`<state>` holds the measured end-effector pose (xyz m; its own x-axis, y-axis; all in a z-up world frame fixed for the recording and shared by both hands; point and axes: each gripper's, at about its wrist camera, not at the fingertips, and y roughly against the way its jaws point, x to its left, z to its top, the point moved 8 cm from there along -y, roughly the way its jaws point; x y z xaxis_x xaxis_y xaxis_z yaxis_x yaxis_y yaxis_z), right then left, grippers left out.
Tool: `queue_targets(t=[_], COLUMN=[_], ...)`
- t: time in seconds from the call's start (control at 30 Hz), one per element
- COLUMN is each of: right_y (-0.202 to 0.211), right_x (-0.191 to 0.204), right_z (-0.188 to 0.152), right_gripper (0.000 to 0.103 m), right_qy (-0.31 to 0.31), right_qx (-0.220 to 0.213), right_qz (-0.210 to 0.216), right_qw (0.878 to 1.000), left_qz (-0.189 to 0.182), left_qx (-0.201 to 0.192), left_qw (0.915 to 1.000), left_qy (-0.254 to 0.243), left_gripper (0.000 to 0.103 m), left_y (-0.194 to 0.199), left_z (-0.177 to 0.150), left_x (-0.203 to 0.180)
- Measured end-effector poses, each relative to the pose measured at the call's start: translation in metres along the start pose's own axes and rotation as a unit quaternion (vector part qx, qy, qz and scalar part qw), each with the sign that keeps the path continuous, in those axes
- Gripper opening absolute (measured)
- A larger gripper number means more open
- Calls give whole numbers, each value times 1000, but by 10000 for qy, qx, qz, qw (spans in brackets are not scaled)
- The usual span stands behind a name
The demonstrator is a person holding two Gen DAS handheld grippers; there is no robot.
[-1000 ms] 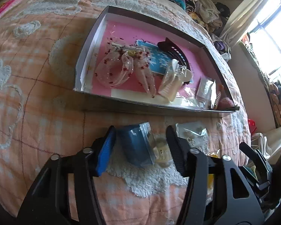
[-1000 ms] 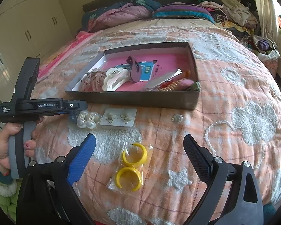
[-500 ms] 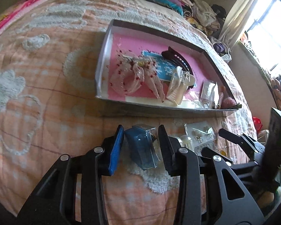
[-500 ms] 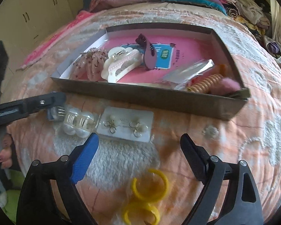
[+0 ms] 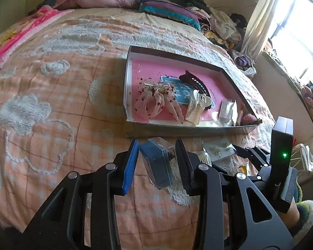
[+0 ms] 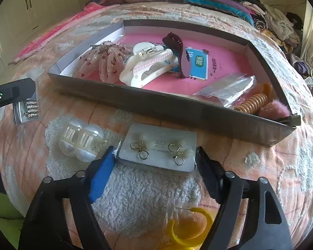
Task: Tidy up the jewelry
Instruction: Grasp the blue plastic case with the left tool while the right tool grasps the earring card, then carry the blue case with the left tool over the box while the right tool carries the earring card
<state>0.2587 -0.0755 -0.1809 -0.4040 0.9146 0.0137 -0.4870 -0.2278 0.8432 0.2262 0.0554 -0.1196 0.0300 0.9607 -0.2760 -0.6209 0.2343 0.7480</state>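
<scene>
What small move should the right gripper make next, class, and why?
Probably close on the earring card: the right gripper is open with a finger at each end of it, and the card still lies on the bedspread outside the box.

Left gripper (image 5: pixel 157 161) sits lower centre, jaws narrowly parted with a small gap either side. Right gripper (image 6: pixel 155 164), lower centre, stands spread wide.

Your right gripper (image 6: pixel 154 166) has dropped from the yellow hoops to straddle the white earring card (image 6: pixel 158 150) (fingers narrowed).
</scene>
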Motion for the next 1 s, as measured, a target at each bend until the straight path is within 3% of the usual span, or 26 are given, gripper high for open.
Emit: queue_targets(t=[0.23, 0.53, 1.0], right_y=[22, 87, 190], right_x=[-13, -41, -98], right_z=[-5, -13, -14], right_gripper=[65, 65, 65], right_qy=[-354, -873, -1226], right_qx=[-170, -768, -1804], right_qz=[304, 653, 371], right_qw=[9988, 9911, 9752], left_qz=[-45, -74, -244], left_qx=[-79, -221, -465], left_qw=[9999, 9984, 9920], left_qy=[-131, -516, -1148], left_gripper=[28, 28, 28], left_y=[8, 23, 47], left_z=[-1, -1, 16], left_x=[-12, -43, -110])
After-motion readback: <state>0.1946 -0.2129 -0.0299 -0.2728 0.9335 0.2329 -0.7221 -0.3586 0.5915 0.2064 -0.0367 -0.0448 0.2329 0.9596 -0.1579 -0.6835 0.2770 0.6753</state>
